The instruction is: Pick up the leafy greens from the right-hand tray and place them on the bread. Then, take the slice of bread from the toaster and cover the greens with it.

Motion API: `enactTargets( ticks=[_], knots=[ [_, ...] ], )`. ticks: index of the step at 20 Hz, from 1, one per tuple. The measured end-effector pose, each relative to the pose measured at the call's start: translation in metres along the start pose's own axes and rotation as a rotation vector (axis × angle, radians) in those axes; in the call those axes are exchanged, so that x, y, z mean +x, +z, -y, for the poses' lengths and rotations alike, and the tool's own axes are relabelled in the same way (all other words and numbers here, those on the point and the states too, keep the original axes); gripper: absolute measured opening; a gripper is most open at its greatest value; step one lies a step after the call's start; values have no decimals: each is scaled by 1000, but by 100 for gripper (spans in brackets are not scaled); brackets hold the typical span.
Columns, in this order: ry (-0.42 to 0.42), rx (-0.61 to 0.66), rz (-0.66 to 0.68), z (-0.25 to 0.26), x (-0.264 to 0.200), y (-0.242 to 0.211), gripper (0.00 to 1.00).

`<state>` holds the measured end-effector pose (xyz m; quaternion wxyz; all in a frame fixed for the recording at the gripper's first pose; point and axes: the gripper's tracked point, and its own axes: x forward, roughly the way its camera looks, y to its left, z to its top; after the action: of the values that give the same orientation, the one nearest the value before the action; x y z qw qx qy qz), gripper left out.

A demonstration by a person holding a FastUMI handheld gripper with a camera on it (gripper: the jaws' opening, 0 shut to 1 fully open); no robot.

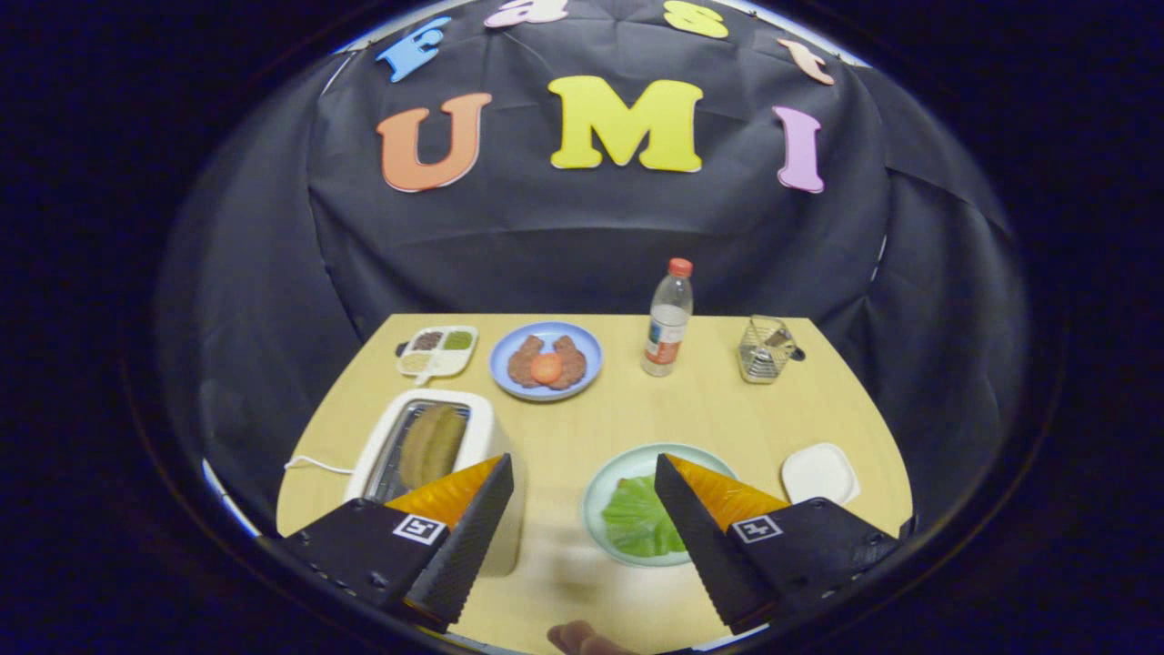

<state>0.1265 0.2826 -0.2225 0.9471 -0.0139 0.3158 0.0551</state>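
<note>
My gripper (582,464) hangs above the near part of the wooden table (727,409), open, with nothing between its fingers. The leafy greens (637,520) lie on a pale green plate (605,478) just ahead of the right finger, which covers the plate's right side. A white toaster (482,437) stands by the left finger, with brownish bread slices (432,446) in its slot. Farther back, a blue plate (589,350) carries brown bread-like pieces (526,362) topped by an orange-red slice (546,367).
At the back stand a clear bottle with a red cap (668,318), a wire basket (766,349) and a white compartment dish (436,350). A small white tray (820,473) sits right of the greens. The toaster's cord (314,466) trails left. A person's fingertip (582,639) shows below.
</note>
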Motion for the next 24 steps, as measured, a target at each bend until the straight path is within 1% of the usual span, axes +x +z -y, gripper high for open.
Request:
enactTargets(
  ticks=[4, 7, 8, 9, 10, 13, 14, 17, 19, 21, 24],
  knots=[
    [56, -29, -18, -59, 9, 6, 98],
    [44, -28, -76, -82, 31, -4, 96],
    [32, -19, -100, -86, 39, -7, 92],
    [21, -12, -121, -89, 47, -8, 83],
    [9, -11, -145, -91, 55, -11, 81],
    [0, -27, -196, -99, 64, -18, 69],
    [-23, -38, -200, -97, 67, -18, 62],
    [-27, -65, -243, -101, 72, -26, 41],
    [-53, -87, -260, -95, 74, -27, 28],
    [-40, -92, -246, -98, 71, -21, 16],
    [-16, -108, -215, -95, 58, -7, 16]
  ],
)
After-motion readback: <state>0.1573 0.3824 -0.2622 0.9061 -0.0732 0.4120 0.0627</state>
